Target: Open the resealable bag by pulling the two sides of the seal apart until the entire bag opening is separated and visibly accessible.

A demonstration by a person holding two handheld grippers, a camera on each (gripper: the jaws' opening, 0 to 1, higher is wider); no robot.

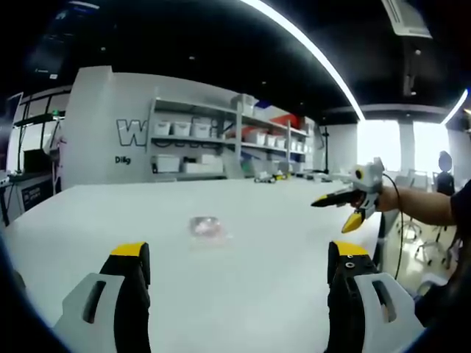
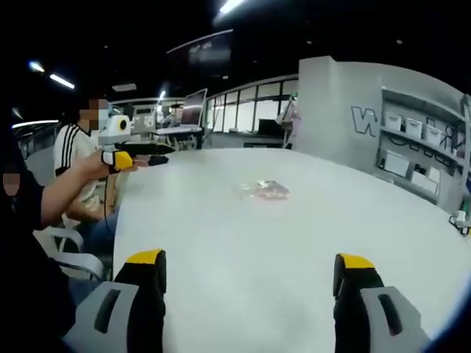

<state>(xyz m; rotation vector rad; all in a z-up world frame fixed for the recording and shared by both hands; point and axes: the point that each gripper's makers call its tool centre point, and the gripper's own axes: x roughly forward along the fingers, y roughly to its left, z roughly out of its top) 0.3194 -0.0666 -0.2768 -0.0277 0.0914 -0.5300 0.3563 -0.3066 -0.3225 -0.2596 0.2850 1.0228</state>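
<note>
The table [image 1: 243,294] is a broad white top, and it carries the one thing I am after: the bag [image 1: 205,226], lying flat out in the middle of it, also seen from my other side [image 2: 263,190]. It looks clear with something pinkish inside; which edge has the seal is too small to tell.

I judge the bag light, thin and limp, likely slick on this smooth top, so it will slide or crumple if I push at it. The film will fold instead of resisting. I would take the two lips just beside the seal, one lip per side, pinching film only, and pull them apart along the whole mouth.

My left gripper [image 1: 239,266] is wide open and holds nothing; in the right gripper view it shows held up over the table's far-left edge [image 2: 140,159]. My right gripper [image 2: 250,272] is equally wide open and empty; in the left gripper view it hangs above the table at the right [image 1: 346,209].

The bag lies well ahead of both pairs of fingers [image 1: 131,259], roughly centred between the left ones, untouched, nothing closed on it yet
</note>
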